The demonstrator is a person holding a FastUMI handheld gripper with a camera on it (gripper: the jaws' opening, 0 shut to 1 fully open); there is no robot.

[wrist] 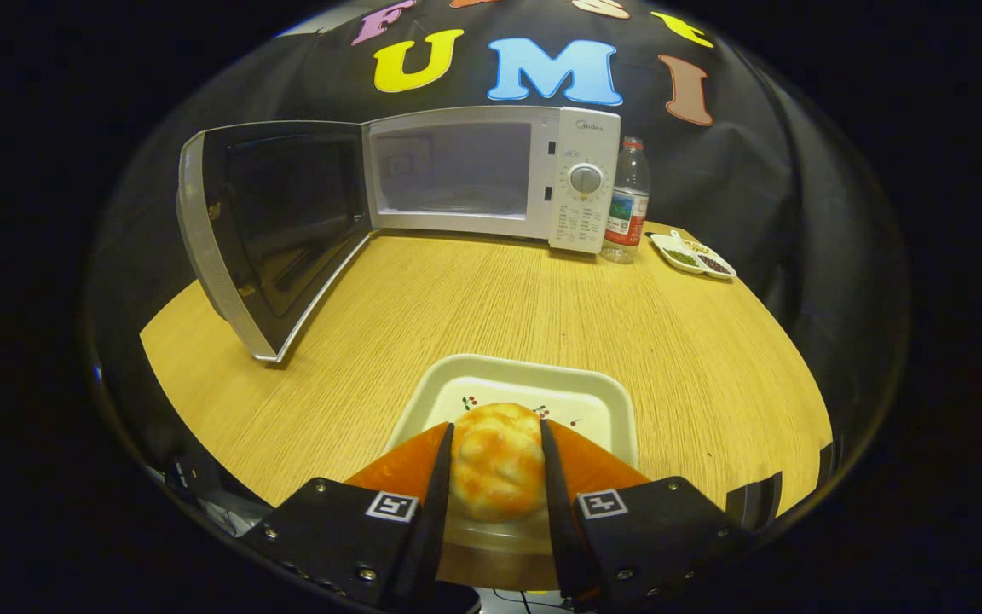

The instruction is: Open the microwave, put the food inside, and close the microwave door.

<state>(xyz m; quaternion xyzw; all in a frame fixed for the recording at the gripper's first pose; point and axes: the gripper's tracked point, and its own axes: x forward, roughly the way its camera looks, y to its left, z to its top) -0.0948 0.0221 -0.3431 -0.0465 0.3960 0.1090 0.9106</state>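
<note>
Even warm light (fisheye-bent edges)

bun on the tray with the gripper fingers pressing either side, microwave at the table's far edge, door swung left, bottle right beside it, small dish further right

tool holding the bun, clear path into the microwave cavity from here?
Probably yes. The tool is shut on the bun over its tray; the microwave door is swung wide and bare table lies before the cavity.
</note>
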